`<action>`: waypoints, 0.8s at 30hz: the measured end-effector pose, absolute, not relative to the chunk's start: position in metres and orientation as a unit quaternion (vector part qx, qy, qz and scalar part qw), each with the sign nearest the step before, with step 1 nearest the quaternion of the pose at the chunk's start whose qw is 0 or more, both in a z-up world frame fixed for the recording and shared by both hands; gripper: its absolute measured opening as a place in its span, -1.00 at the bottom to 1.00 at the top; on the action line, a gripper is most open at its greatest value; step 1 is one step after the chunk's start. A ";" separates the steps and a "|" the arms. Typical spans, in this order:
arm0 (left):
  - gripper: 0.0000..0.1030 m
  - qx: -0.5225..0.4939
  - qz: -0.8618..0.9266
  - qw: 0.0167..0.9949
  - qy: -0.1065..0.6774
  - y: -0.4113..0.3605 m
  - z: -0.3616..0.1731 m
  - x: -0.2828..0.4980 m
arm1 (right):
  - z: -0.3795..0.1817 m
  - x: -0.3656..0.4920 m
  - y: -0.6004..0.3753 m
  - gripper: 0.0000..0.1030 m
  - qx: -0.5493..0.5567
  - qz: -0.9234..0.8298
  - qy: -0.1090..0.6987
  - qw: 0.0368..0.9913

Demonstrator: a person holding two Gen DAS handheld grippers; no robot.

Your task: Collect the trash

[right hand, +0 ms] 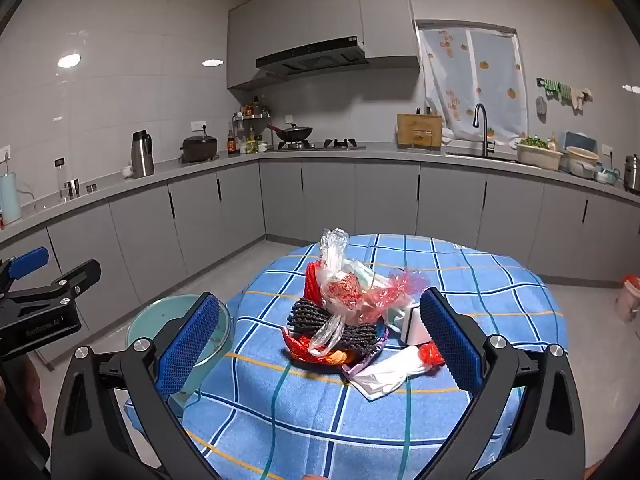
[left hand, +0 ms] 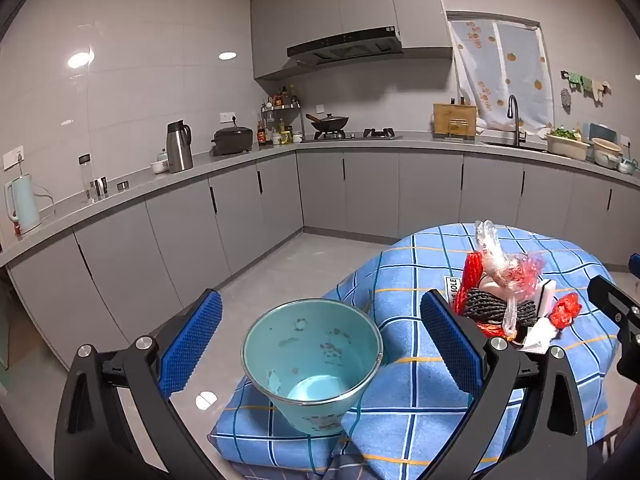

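A pile of trash (right hand: 348,312) lies in the middle of a round table with a blue checked cloth (right hand: 480,292): clear and red plastic bags, a black mesh net, red wrappers, white paper. It also shows in the left wrist view (left hand: 508,292). A teal metal bucket (left hand: 312,356) stands tilted at the table's left edge, empty; its rim shows in the right wrist view (right hand: 144,320). My left gripper (left hand: 320,336) is open, its fingers either side of the bucket. My right gripper (right hand: 320,332) is open, facing the pile from the near side.
Grey kitchen counters run along the far walls, with a kettle (left hand: 22,204), a thermos (left hand: 179,146), a stove with a wok (left hand: 328,122) and a sink (right hand: 484,128). Grey floor lies left of the table. A red-lidded container (right hand: 628,296) stands on the floor at right.
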State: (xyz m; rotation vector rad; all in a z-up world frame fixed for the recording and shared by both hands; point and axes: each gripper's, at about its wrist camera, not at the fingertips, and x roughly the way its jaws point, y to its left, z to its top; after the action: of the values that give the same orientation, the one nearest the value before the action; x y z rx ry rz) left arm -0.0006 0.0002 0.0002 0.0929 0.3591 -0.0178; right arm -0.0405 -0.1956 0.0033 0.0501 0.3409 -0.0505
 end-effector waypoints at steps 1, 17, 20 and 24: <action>0.90 0.046 -0.008 0.983 0.178 0.000 0.000 -0.001 | 0.004 -0.042 -0.195 0.92 0.025 -0.025 0.168 0.985; 0.90 0.056 -0.007 0.981 0.187 0.001 0.001 0.002 | 0.004 -0.042 -0.202 0.92 0.033 -0.031 0.169 0.985; 0.90 0.056 -0.007 0.981 0.187 0.000 -0.001 0.002 | 0.004 -0.042 -0.204 0.92 0.035 -0.031 0.172 0.984; 0.90 0.057 -0.007 0.981 0.187 0.001 -0.001 0.003 | 0.003 -0.043 -0.206 0.92 0.035 -0.030 0.171 0.984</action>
State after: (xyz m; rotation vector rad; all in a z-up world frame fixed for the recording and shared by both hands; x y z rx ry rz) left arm 0.0035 0.0011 -0.0011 0.1147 0.3761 -0.0134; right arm -0.0432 -0.2055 0.0034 0.0702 0.3439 -0.0611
